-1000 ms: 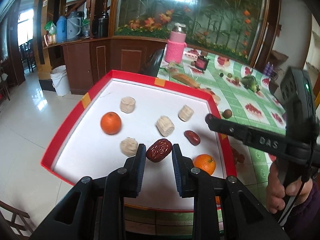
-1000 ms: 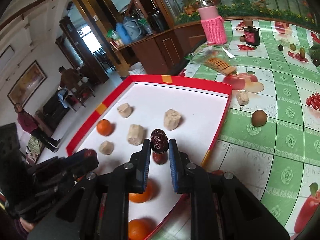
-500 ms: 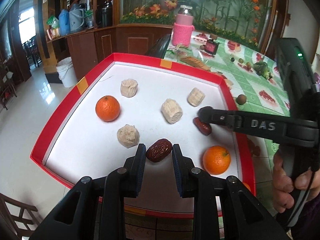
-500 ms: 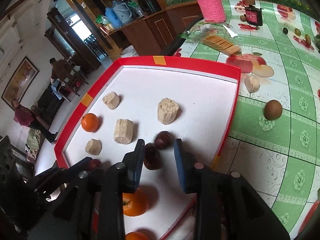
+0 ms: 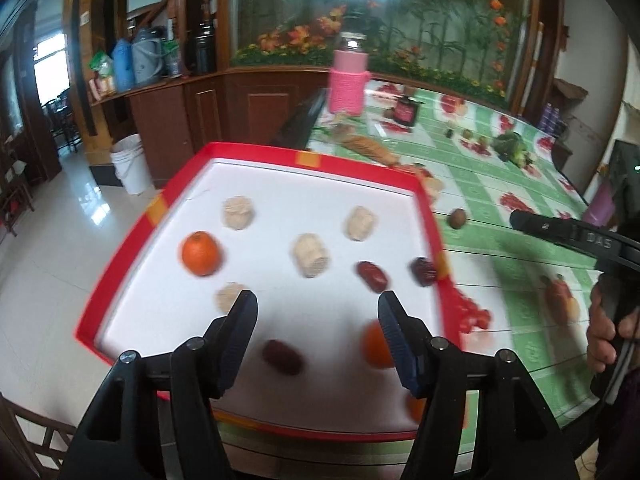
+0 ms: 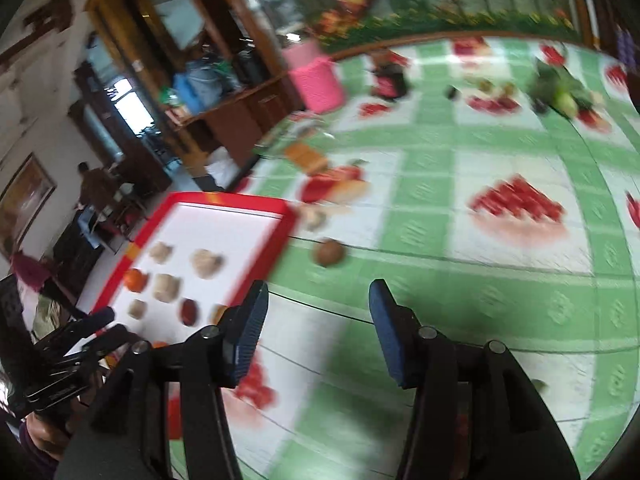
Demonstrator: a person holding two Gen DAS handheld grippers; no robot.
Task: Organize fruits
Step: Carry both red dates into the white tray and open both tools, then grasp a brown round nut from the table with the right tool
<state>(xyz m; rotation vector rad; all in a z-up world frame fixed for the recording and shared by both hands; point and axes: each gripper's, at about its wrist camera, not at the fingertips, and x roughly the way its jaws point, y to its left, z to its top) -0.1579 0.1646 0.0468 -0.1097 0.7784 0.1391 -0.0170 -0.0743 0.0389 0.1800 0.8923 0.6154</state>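
Red-rimmed tray (image 5: 132, 240) held the dates, one date (image 5: 282, 357) lying loose below the left gripper (image 5: 316, 334), its jaws spread wide, while the right gripper (image 6: 316, 330), equally agape and empty, hovered over the green tablecloth (image 6: 460, 280)

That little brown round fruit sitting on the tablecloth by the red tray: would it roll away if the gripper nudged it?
Probably. The brown fruit looks nearly round and lies loose on the smooth tablecloth, so a nudge could roll it. It looks small beside the open right gripper, so likely light.
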